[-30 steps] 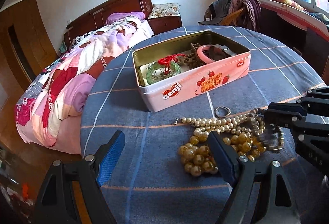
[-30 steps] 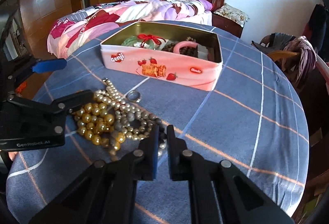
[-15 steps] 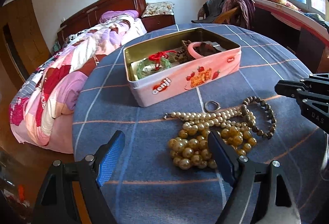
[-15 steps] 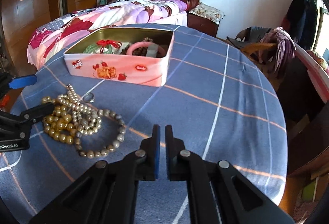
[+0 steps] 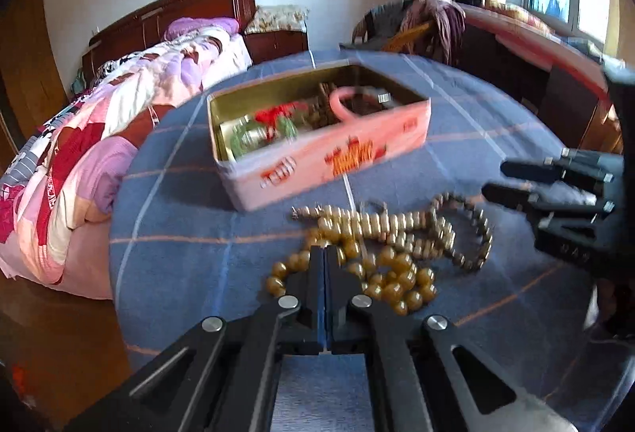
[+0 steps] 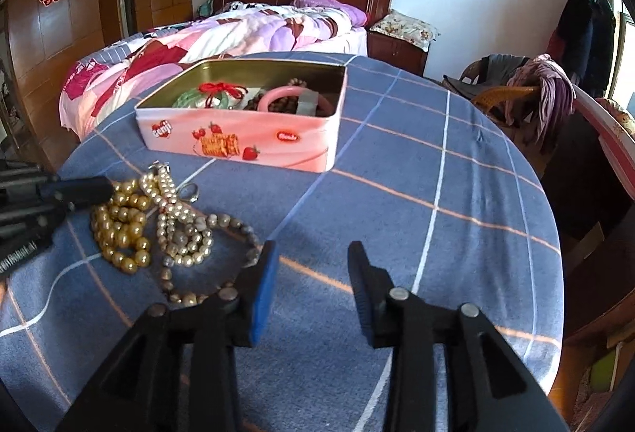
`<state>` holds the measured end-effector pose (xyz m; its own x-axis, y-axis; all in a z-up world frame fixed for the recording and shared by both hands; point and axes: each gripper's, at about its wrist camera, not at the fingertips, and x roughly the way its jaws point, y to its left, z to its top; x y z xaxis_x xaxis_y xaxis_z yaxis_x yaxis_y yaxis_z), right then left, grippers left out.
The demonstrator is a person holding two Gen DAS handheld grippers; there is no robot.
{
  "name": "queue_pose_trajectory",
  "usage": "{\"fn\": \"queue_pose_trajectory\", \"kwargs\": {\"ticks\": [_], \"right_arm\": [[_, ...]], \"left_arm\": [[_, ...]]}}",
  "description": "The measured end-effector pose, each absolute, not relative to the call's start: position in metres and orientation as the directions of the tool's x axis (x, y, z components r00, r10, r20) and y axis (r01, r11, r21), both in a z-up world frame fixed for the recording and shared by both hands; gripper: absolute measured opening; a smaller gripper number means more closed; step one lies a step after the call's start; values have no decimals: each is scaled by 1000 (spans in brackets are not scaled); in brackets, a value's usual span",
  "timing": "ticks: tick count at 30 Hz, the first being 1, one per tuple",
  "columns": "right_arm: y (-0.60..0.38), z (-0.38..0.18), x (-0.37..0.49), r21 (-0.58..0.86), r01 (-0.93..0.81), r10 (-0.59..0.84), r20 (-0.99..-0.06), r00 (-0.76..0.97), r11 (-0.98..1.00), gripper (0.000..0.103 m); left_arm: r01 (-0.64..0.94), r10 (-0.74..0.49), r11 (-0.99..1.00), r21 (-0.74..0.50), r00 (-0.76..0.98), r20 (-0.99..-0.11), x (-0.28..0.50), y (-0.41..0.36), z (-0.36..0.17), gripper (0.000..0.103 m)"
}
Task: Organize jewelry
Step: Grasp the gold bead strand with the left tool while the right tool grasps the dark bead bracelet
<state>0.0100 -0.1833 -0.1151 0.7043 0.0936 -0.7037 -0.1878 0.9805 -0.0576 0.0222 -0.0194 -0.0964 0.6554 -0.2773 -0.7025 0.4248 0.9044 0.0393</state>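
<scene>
We find some pieces already in the pink tin, bead strands left outside, our left gripper closed empty, our right gripper just parted, holding nothing.

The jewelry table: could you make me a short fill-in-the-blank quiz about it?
1. The open tin is coloured ____.
2. The gold bead strand lies on the ____ tablecloth.
3. The right hand-held gripper has its jaws ____.
4. The small ring lies ____ the tin.

Answers: pink; blue; open; outside
</scene>
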Motion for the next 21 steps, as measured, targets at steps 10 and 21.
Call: {"fn": "queue_pose_trajectory", "kwargs": {"ticks": [10, 21], "right_arm": [[-175, -105, 6, -44, -209, 124, -682, 721, 977, 52], [-175, -108, 3, -60, -196, 106, -671, 734, 979, 67]], "left_arm": [[376, -261, 926, 27, 692, -673, 29, -2, -75, 0], [401, -235, 913, 68, 657, -717, 23, -27, -103, 74]]}}
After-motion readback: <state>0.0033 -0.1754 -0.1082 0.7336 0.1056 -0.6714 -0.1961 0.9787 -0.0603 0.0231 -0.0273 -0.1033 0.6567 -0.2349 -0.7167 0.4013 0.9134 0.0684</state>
